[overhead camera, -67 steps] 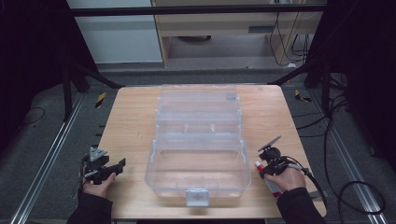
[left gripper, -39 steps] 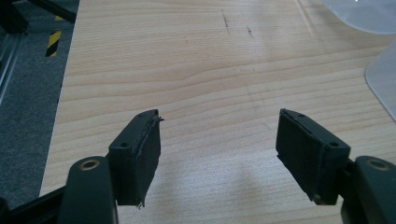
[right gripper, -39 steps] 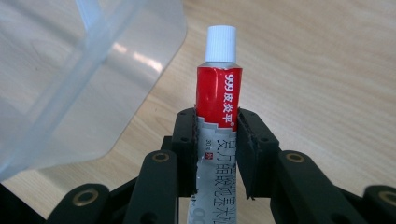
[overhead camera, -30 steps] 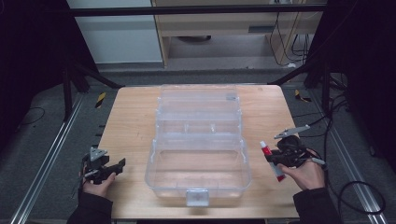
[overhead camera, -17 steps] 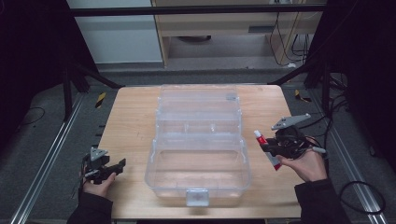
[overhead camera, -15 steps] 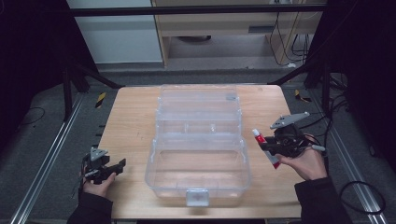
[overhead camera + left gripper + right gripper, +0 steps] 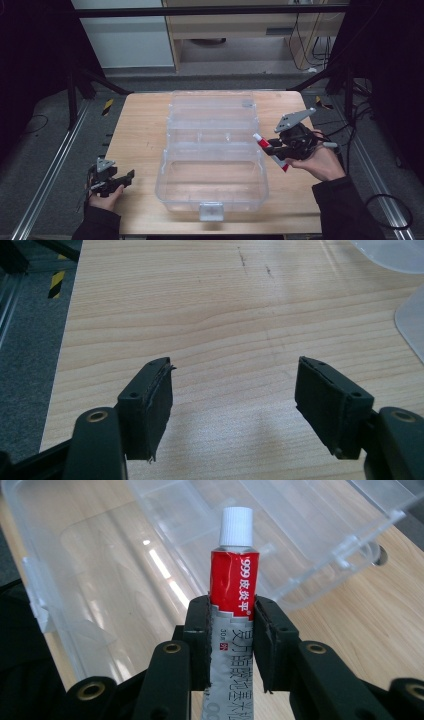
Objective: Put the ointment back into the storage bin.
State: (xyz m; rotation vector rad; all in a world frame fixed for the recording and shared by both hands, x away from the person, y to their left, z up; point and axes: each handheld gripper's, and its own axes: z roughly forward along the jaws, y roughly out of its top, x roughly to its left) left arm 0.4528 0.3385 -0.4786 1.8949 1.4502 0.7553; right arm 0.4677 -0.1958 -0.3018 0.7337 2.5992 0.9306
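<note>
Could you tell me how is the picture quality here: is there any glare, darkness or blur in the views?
High view: dim, black at both sides; the wooden table is evenly lit. Right gripper view: the tube in the right claw is sharp, with bright glare streaks on the clear plastic box. Left gripper view: sharp wood grain and soft shadows under the open left claw.

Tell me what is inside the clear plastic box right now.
The clear plastic box lies open with nothing visible in it; the wooden table shows through its floor. The tube sits outside, beside its right wall, clamped in the right gripper.
</note>
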